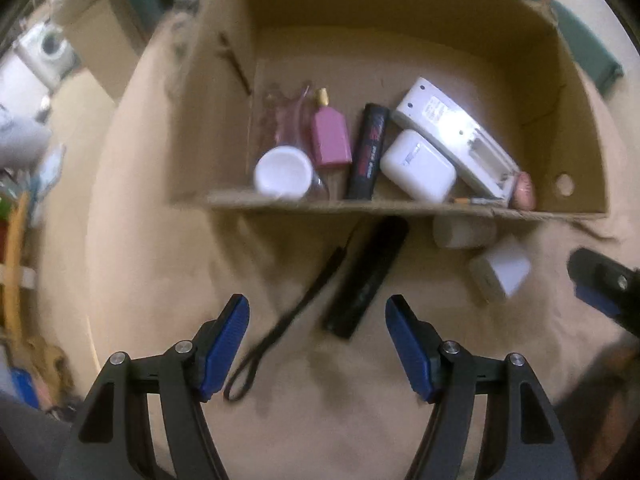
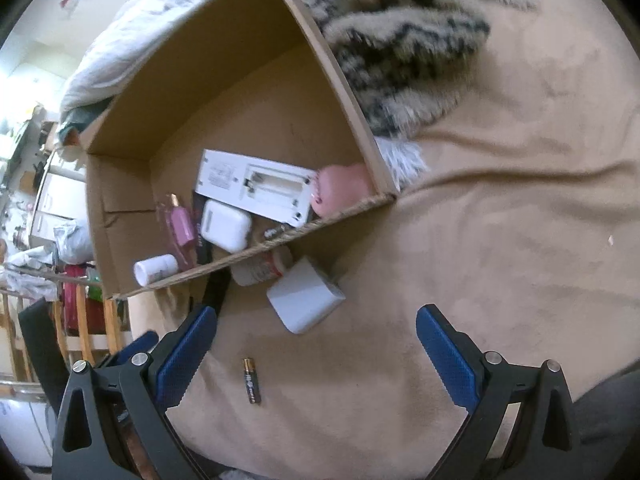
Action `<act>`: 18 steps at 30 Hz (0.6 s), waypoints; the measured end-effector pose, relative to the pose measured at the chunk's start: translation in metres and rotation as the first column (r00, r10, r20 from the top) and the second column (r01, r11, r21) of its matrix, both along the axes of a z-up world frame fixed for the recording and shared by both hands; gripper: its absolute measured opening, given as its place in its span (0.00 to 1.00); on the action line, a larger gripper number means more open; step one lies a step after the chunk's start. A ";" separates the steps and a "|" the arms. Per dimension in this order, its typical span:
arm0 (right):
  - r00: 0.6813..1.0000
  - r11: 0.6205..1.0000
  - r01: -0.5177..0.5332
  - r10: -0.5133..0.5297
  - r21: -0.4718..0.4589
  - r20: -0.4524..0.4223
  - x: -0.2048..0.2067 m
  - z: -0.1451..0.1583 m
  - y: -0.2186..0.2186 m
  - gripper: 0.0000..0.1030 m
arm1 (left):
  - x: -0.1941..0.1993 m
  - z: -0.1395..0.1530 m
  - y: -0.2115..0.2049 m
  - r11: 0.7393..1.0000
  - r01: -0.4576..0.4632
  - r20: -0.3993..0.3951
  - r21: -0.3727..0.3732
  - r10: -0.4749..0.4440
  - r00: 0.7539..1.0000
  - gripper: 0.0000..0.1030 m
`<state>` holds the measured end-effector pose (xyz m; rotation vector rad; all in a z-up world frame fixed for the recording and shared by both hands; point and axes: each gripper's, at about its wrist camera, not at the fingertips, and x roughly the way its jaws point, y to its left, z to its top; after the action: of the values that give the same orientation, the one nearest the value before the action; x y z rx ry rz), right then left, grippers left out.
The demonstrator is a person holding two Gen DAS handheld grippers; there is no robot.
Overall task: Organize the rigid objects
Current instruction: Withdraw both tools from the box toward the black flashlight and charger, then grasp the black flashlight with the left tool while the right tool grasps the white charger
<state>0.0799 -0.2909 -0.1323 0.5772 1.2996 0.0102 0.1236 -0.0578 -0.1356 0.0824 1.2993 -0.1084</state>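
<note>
A cardboard box [image 1: 400, 208] on a tan blanket holds a white remote [image 1: 452, 136], a white case [image 1: 418, 166], a black tube [image 1: 368, 152], a pink bottle [image 1: 330, 136] and a white jar [image 1: 284, 172]. In front of the box lie a black flashlight with a strap [image 1: 366, 276], a white jar on its side [image 1: 460, 232] and a white charger [image 1: 500, 270]. My left gripper [image 1: 318, 344] is open just before the flashlight. My right gripper [image 2: 316, 356] is open, with the charger [image 2: 306, 296] ahead of it and a battery [image 2: 251, 380] between its fingers.
A striped furry blanket [image 2: 400, 40] lies beside the box's right wall [image 2: 340, 80]. The right gripper's tip [image 1: 600, 284] shows at the right edge of the left wrist view. Furniture and clutter [image 1: 24, 160] stand beyond the bed at the left.
</note>
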 end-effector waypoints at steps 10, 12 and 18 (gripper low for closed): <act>0.968 0.939 -0.241 0.215 -0.246 -0.129 0.025 -0.027 0.047 1.00 | 0.021 -0.031 -0.017 0.998 0.028 -0.067 0.052 -0.024 0.997 0.66; 0.956 0.914 -0.289 0.260 -0.285 -0.137 0.030 -0.030 0.058 1.00 | 0.025 -0.032 -0.015 0.999 0.015 -0.073 0.038 -0.012 0.997 0.66; 0.946 0.902 -0.320 0.287 -0.290 -0.152 0.036 -0.042 0.069 1.00 | 0.032 -0.033 -0.004 1.000 0.009 -0.089 0.013 -0.008 0.996 0.43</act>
<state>0.1162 -0.2223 -0.1745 0.1005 1.4501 0.0319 0.1551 -0.0619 -0.1691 0.0957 1.3890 -0.1115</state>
